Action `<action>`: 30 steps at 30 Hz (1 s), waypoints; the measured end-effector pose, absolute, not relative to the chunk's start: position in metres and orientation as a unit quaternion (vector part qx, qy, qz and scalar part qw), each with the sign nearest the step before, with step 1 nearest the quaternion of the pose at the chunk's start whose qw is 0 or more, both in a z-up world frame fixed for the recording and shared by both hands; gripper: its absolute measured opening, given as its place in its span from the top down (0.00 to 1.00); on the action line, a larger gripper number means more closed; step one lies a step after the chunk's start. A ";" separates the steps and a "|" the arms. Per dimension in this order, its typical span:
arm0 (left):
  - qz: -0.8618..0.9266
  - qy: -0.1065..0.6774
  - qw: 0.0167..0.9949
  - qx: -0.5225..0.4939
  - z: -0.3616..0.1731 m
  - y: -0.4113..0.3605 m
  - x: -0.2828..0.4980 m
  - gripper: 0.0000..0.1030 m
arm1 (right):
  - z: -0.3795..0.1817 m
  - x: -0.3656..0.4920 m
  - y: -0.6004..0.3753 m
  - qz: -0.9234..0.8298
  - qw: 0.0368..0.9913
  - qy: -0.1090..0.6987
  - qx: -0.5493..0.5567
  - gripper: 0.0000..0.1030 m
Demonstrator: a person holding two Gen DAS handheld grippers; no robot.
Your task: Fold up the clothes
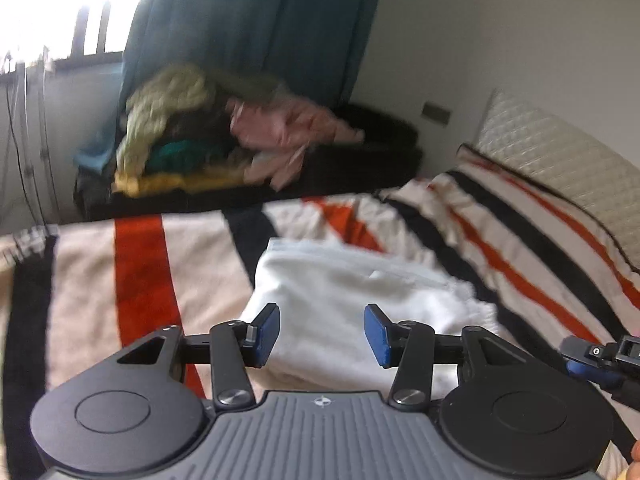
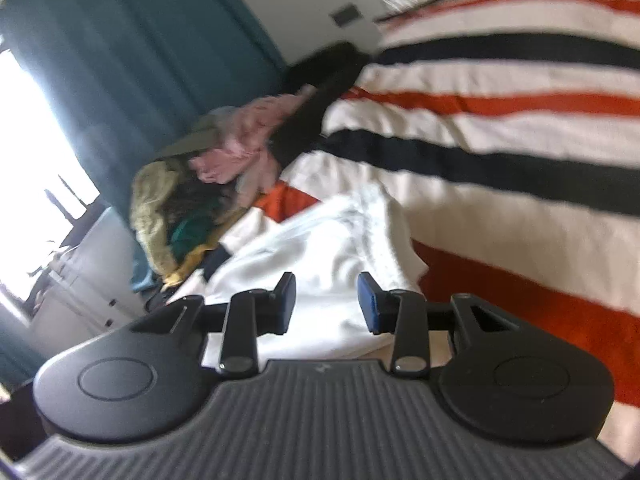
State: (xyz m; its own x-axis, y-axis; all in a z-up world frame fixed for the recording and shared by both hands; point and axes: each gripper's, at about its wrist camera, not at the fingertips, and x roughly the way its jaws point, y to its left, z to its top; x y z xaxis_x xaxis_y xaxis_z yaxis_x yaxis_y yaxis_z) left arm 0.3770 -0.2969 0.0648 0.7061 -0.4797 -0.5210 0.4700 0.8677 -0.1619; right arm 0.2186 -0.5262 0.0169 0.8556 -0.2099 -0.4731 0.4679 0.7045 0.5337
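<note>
A white garment (image 1: 352,292) lies bunched and partly folded on the striped bedspread (image 1: 120,272); it also shows in the right wrist view (image 2: 320,248). My left gripper (image 1: 322,334) is open and empty, just above the garment's near edge. My right gripper (image 2: 326,304) is open and empty, hovering over the garment's near part; its body shows at the right edge of the left wrist view (image 1: 600,356). Both views are blurred.
A pile of mixed clothes (image 1: 208,136), yellow-green, pink and dark green, sits on a black case (image 1: 360,160) beyond the bed; the pile also shows in the right wrist view (image 2: 208,184). A teal curtain (image 1: 256,20), a bright window and a quilted headboard (image 1: 560,160) stand behind.
</note>
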 end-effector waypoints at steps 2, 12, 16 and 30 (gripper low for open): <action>-0.254 0.264 0.930 0.001 0.090 -0.291 0.345 0.46 | 0.042 0.201 -0.514 -0.177 0.916 0.180 0.313 0.63; -0.237 0.199 0.950 0.037 0.161 -0.246 0.192 0.04 | 0.102 0.104 -0.453 -0.131 0.953 0.159 0.222 0.16; -0.234 0.187 0.954 0.032 0.169 -0.226 0.147 0.00 | 0.112 0.076 -0.435 -0.126 0.964 0.155 0.178 0.17; -0.223 0.127 0.966 0.031 0.134 -0.180 0.037 0.00 | 0.075 0.018 -0.403 -0.132 0.976 0.104 0.136 0.17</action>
